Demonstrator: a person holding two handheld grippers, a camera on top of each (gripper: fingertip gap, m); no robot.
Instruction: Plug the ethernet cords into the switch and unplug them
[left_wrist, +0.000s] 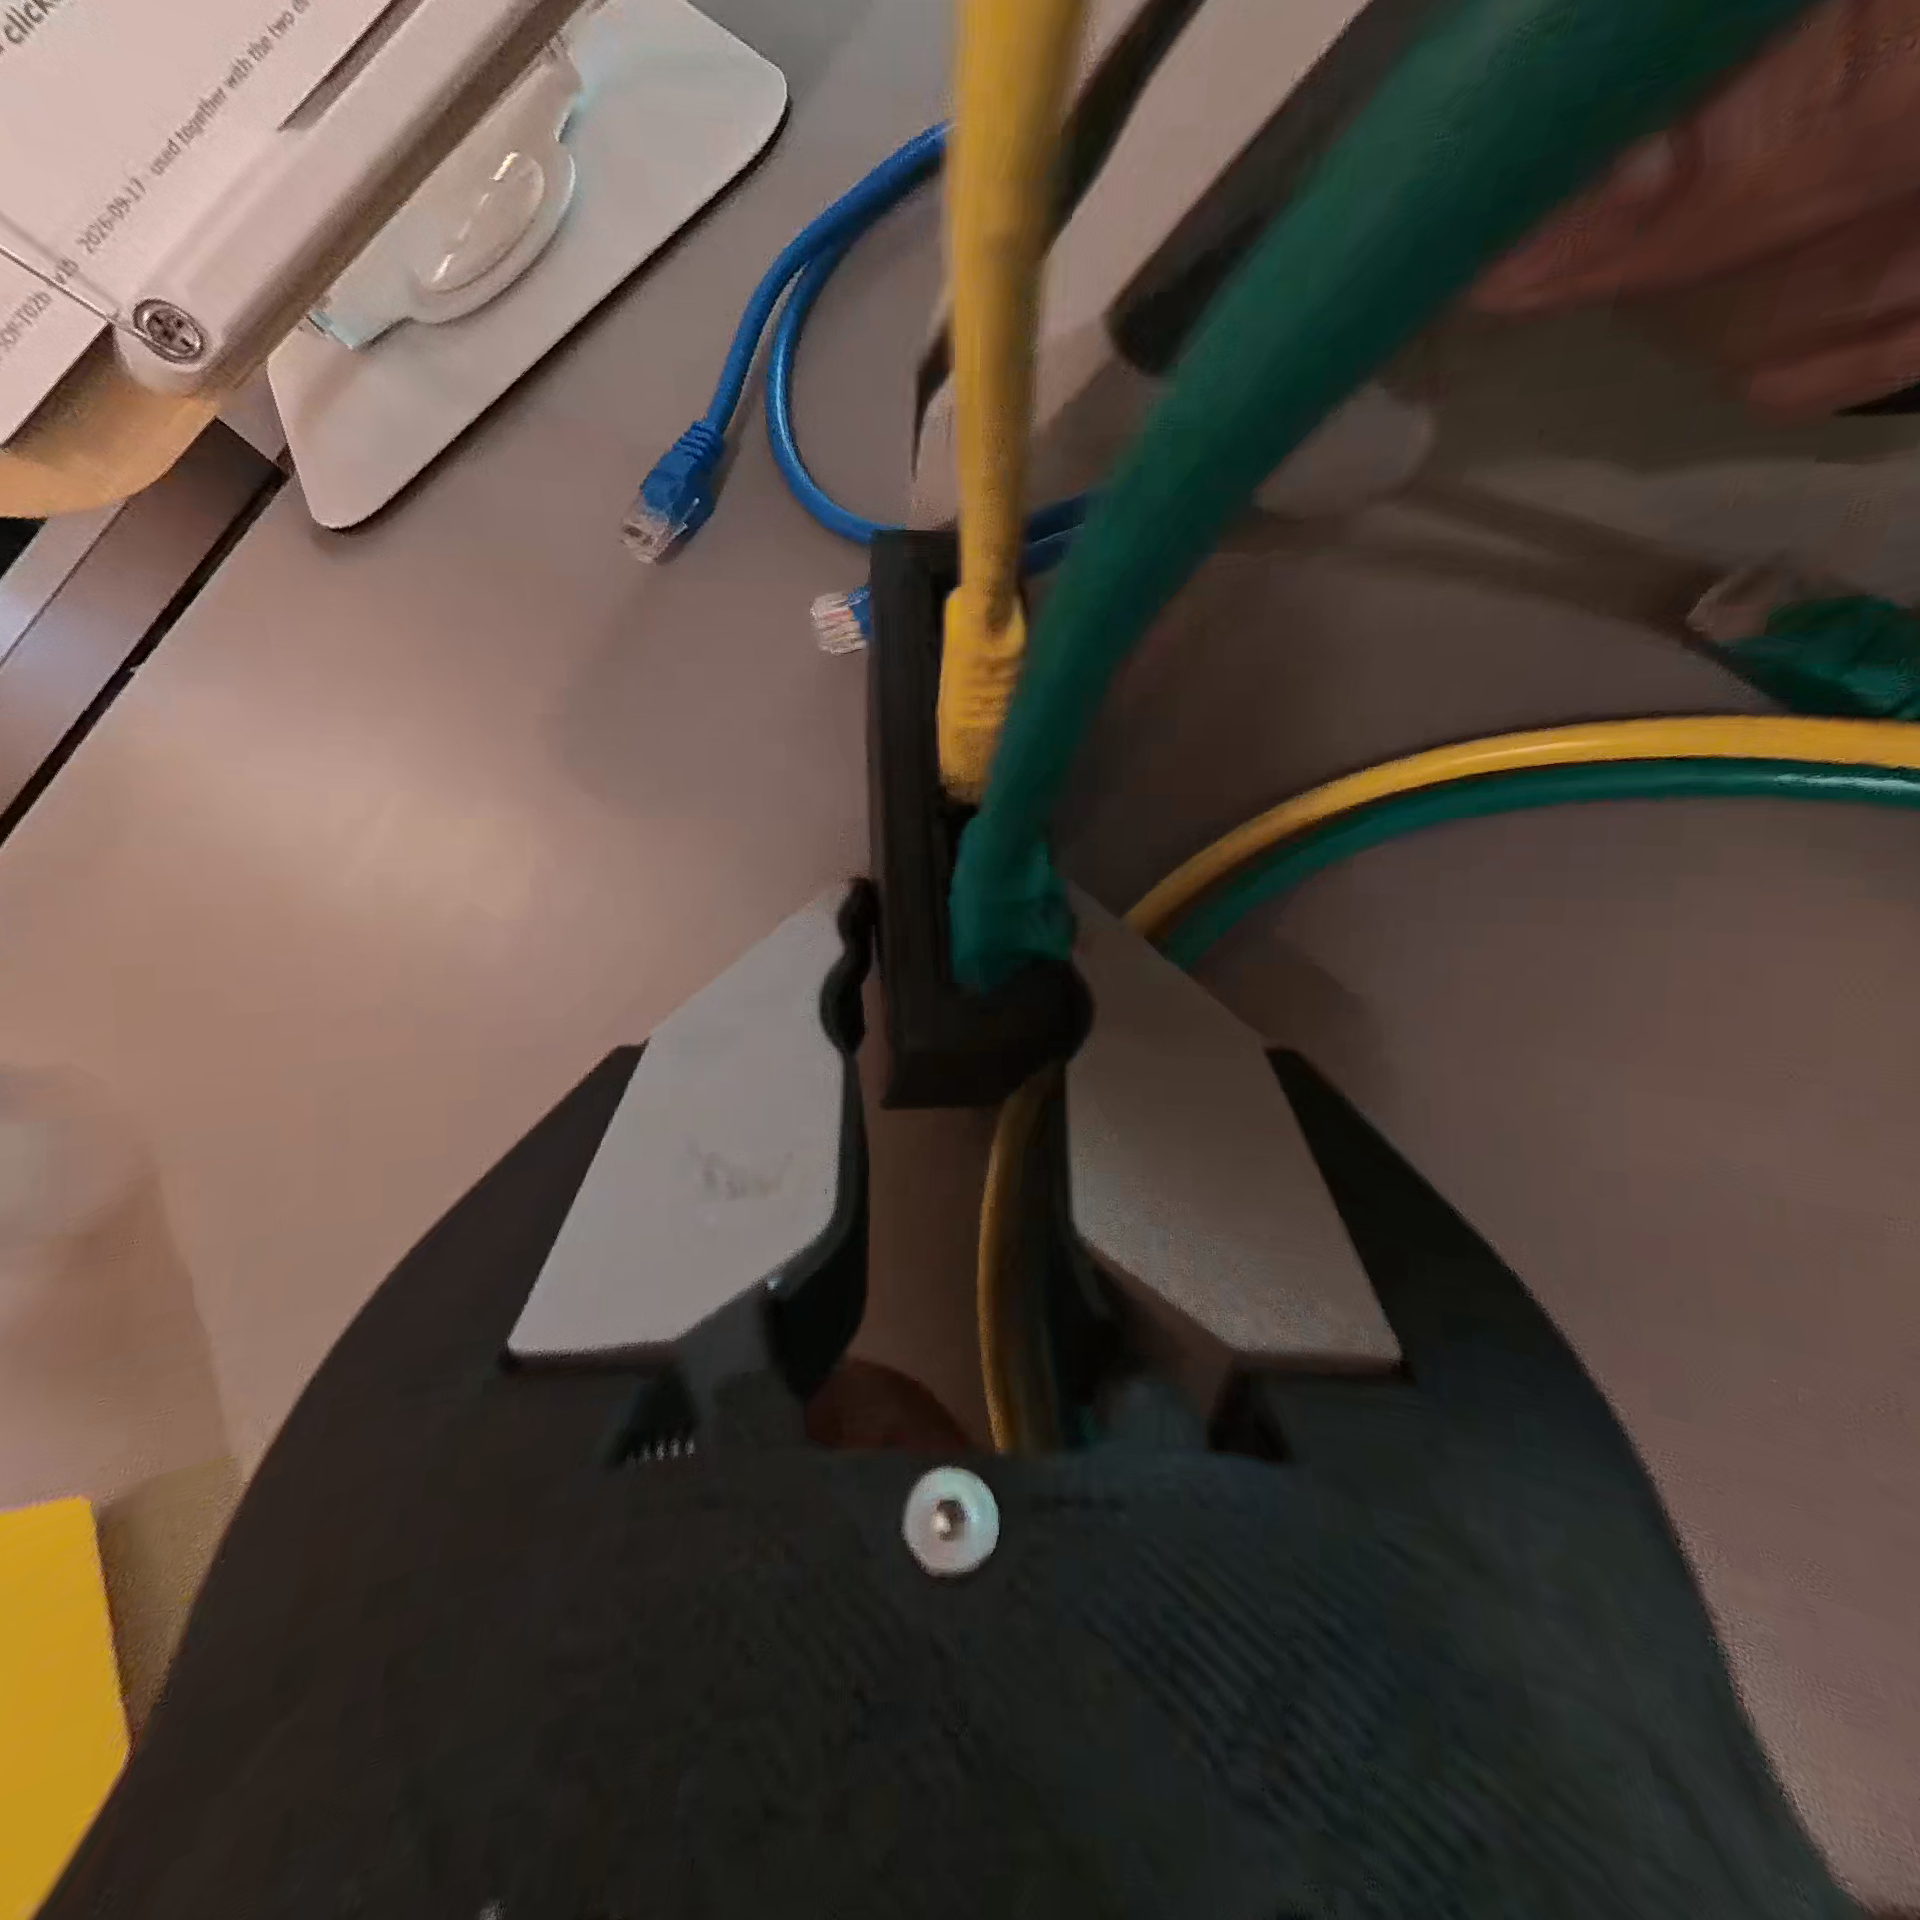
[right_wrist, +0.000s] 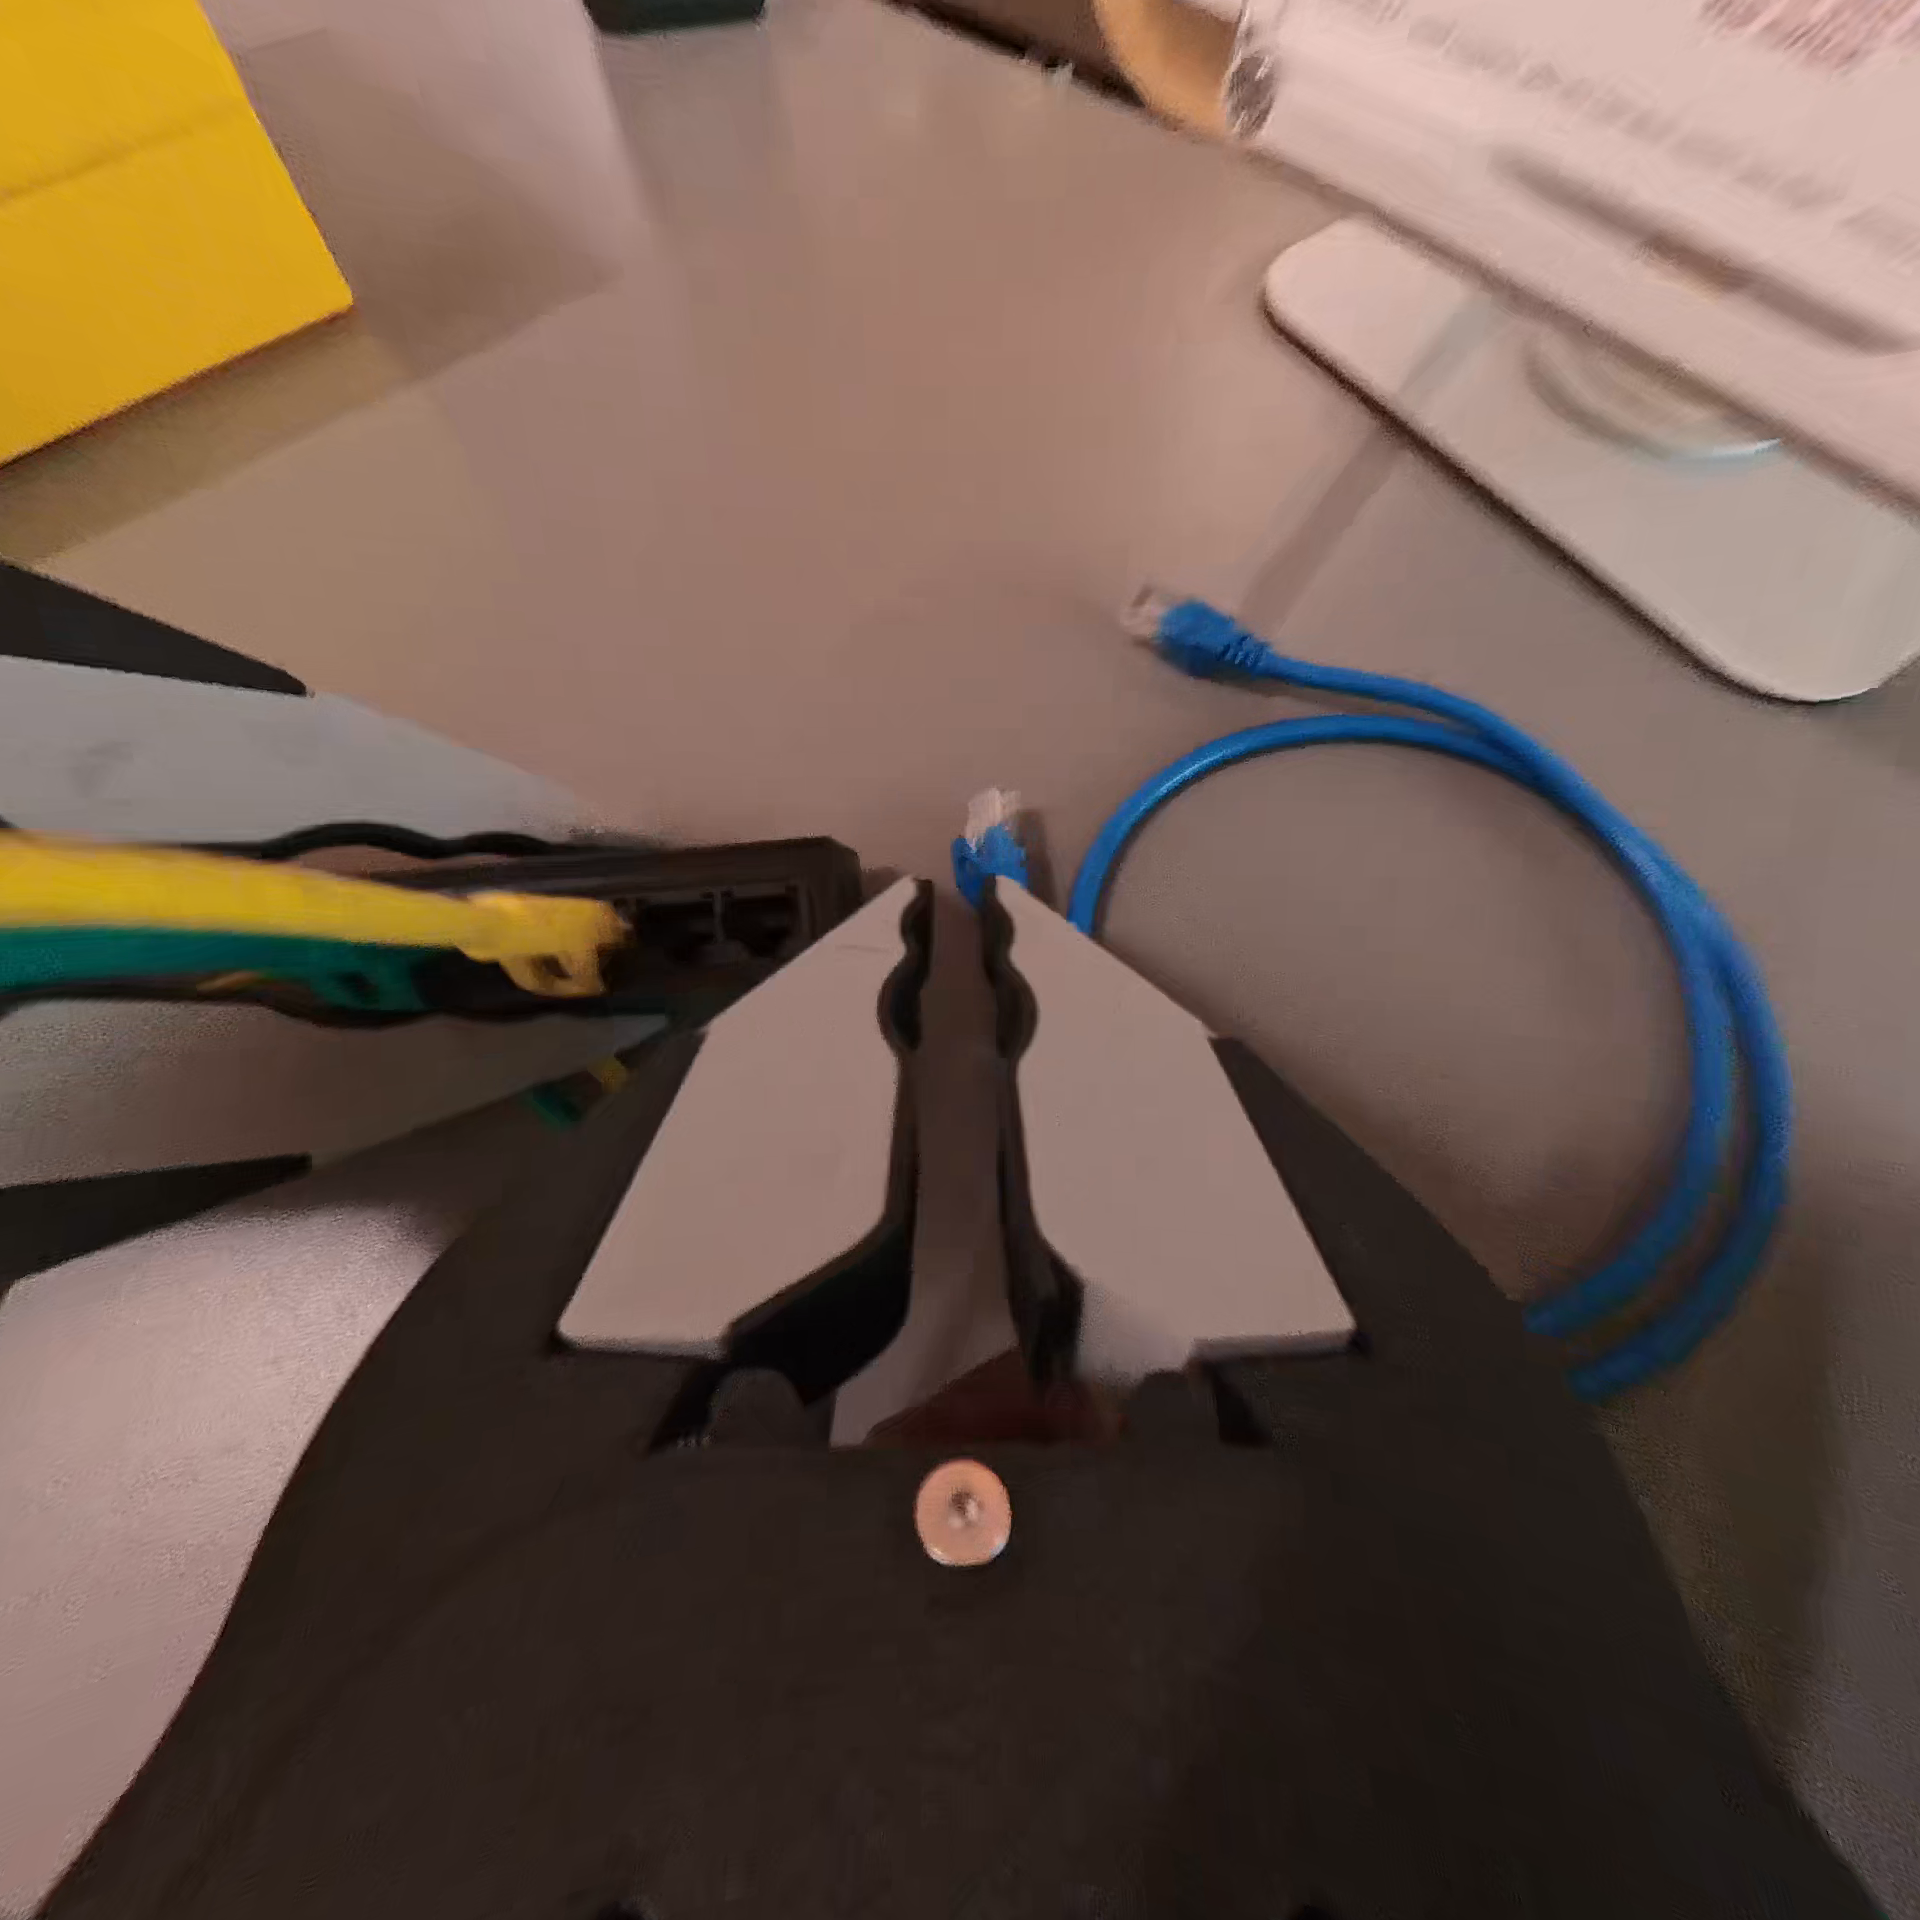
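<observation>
Soft, warm, even light is seen in both views; motion blur smears the green cable (left_wrist: 1195, 499) beyond the left gripper (left_wrist: 961, 956), and edges are bent by wide-angle distortion

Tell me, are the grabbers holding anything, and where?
The left gripper seems to clamp the black plastic network switch by its near end. The right gripper holds nothing; the blue ethernet cable's plug lies just past its tips.
</observation>
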